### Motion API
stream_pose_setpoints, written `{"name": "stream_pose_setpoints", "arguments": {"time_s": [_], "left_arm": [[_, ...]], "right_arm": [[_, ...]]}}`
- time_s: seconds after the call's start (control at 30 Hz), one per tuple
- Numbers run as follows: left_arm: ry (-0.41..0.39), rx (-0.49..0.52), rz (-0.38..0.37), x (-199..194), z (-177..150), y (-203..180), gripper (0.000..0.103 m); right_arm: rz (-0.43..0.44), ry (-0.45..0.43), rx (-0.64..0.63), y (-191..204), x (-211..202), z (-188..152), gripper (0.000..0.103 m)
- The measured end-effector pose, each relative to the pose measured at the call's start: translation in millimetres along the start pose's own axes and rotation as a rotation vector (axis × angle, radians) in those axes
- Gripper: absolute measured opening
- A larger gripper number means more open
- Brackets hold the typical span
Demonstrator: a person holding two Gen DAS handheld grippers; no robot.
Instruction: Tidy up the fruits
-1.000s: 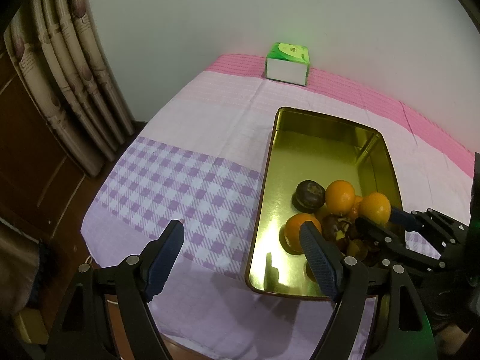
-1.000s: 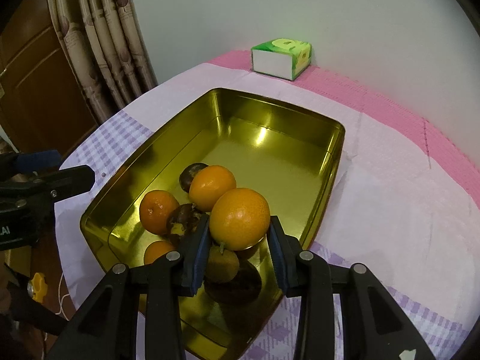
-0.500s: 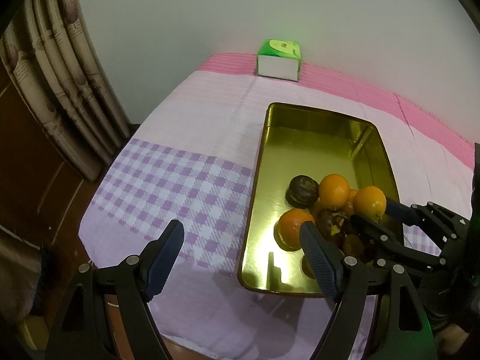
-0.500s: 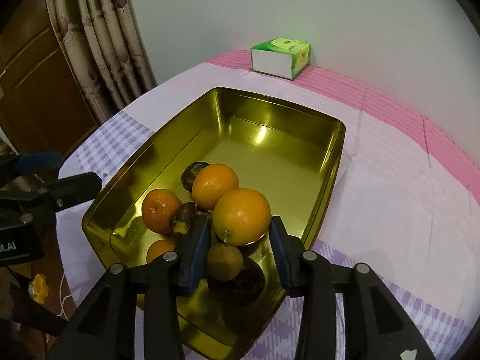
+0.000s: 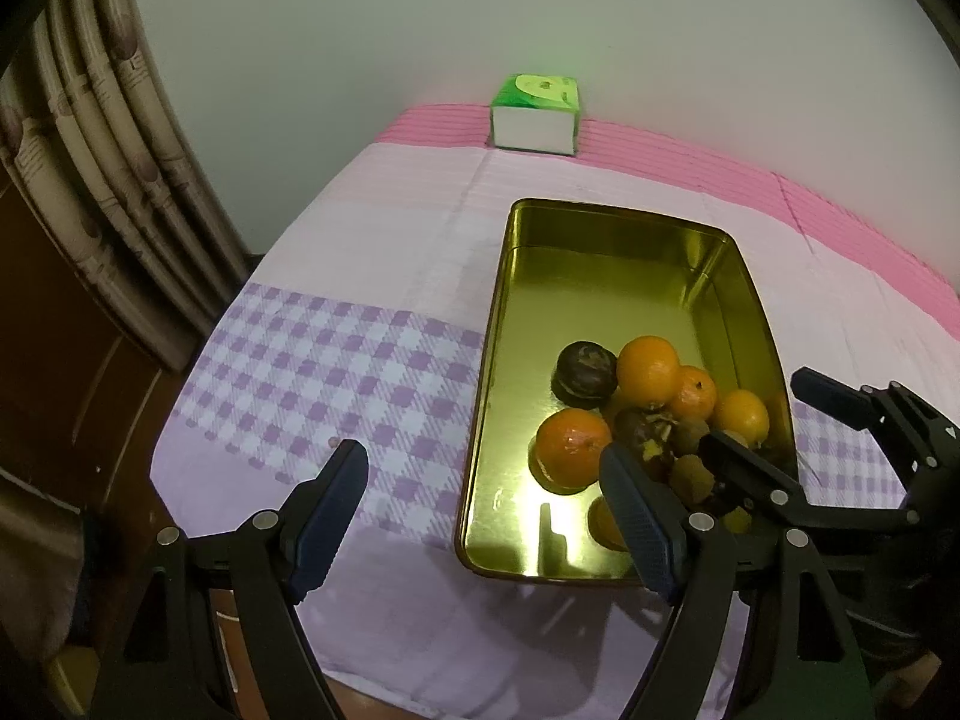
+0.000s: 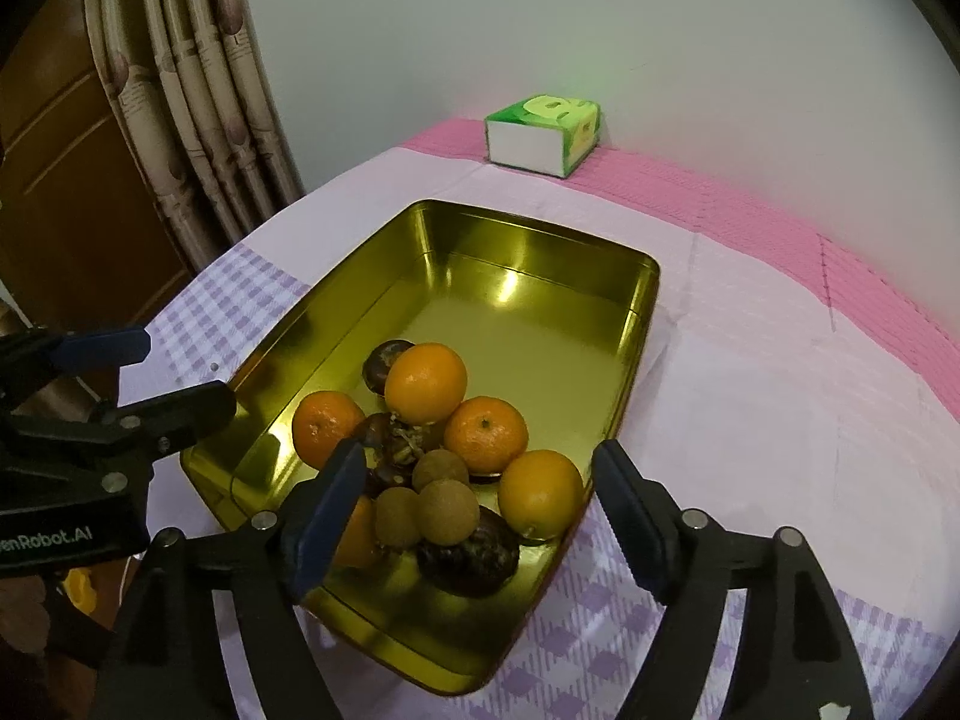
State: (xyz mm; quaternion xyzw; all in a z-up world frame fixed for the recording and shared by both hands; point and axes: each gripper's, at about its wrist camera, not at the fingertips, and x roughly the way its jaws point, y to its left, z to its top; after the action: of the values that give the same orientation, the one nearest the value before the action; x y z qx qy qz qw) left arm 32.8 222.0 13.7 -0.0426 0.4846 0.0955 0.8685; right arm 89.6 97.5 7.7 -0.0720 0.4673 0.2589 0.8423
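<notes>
A gold metal tray (image 6: 636, 324) (image 5: 498, 324) holds a pile of fruit at its near end: several oranges, dark brown fruits and small tan round fruits. An orange (image 6: 540, 493) (image 5: 741, 418) lies in the tray's near right corner, between my right gripper's fingers but free of them. My right gripper (image 6: 480, 516) is open and empty, just above the near end of the tray; it also shows in the left wrist view (image 5: 774, 420). My left gripper (image 5: 480, 510) is open and empty over the checked cloth at the tray's left edge.
A green and white tissue box (image 6: 543, 135) (image 5: 536, 114) stands at the far edge by the wall. The table has a pink and purple-checked cloth (image 5: 336, 372). Curtains (image 6: 198, 90) hang at the left, beyond the table edge.
My right gripper has opened and let go of the orange, which now rests in the tray's near right corner. Both grippers have drawn back a little.
</notes>
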Motion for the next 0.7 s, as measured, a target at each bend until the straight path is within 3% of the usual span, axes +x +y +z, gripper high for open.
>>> {"name": "stream_pose_setpoints", "arguments": {"time_s": [0.5,0.7], "left_arm": [[-0.004,0.029,0.008,-2,-2,-10,0.08],[-0.008,0.051,0.017,-3,-4,-15,0.08]], "right_arm": [[-0.079,0.018,0.108,-23,-25,-23,0.098],[-0.112,0.021,0.091,-19,-31,-33,0.1]]}}
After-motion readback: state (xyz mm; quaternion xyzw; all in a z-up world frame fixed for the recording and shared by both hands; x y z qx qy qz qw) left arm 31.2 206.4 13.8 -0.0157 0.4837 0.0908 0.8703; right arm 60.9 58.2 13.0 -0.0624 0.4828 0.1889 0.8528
